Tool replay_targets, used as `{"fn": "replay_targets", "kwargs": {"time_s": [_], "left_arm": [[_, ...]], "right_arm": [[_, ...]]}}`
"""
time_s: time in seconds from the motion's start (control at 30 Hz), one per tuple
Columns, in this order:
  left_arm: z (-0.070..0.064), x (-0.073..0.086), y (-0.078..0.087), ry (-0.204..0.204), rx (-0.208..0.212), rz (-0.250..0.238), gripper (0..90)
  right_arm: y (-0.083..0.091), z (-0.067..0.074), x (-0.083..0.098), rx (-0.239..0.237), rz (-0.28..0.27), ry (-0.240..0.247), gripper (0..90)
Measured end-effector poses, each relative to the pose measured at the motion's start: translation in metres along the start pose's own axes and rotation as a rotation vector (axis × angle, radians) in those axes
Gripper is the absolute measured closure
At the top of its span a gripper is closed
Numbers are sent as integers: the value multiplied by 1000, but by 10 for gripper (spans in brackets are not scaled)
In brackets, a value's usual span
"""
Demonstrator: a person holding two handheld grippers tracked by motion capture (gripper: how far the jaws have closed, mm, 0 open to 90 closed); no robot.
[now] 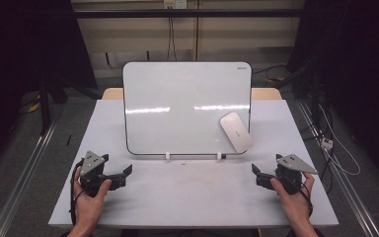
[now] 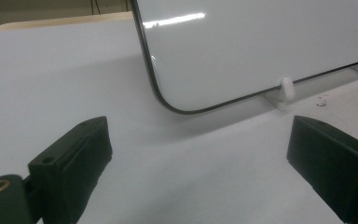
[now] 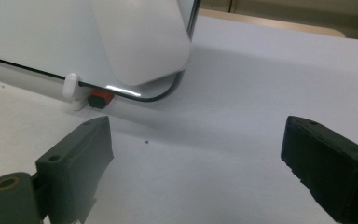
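Note:
A whiteboard [image 1: 177,106] stands propped upright on the white table [image 1: 192,197], held by two small white clips [image 1: 168,156]. A white oblong eraser [image 1: 236,132] clings to the board's lower right corner. My left gripper [image 1: 123,177] rests at the front left, open, with nothing between its fingers. In the left gripper view it [image 2: 200,149] faces the board's lower left corner [image 2: 168,100]. My right gripper [image 1: 258,176] sits at the front right, also open and holding nothing. In the right gripper view it [image 3: 196,149] points toward the eraser [image 3: 140,37], well short of it.
A small red and black piece [image 3: 100,99] lies under the board's bottom edge beside a white clip [image 3: 71,86]. Faint marks dot the table in front of the board. Cables and a plug [image 1: 327,144] lie on the floor to the right. Dark curtains flank the table.

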State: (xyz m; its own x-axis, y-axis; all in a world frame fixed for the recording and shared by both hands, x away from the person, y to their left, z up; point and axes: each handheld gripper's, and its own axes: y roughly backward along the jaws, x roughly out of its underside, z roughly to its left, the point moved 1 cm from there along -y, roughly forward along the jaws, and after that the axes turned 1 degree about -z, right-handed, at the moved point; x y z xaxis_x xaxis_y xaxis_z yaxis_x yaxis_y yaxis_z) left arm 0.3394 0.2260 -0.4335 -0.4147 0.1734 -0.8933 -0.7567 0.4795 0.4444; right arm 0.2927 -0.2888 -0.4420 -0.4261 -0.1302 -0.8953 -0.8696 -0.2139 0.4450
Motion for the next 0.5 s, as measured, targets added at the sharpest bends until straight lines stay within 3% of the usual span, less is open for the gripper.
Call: {"fn": "replay_targets", "kwargs": {"time_s": [0.27, 0.5], "left_arm": [[-1, -1, -2, -2, 2, 9, 61], [1, 0, -1, 29, 11, 14, 61]], "right_arm": [[7, -5, 9, 10, 1, -14, 89], [6, -3, 11, 10, 7, -5, 83]]}}
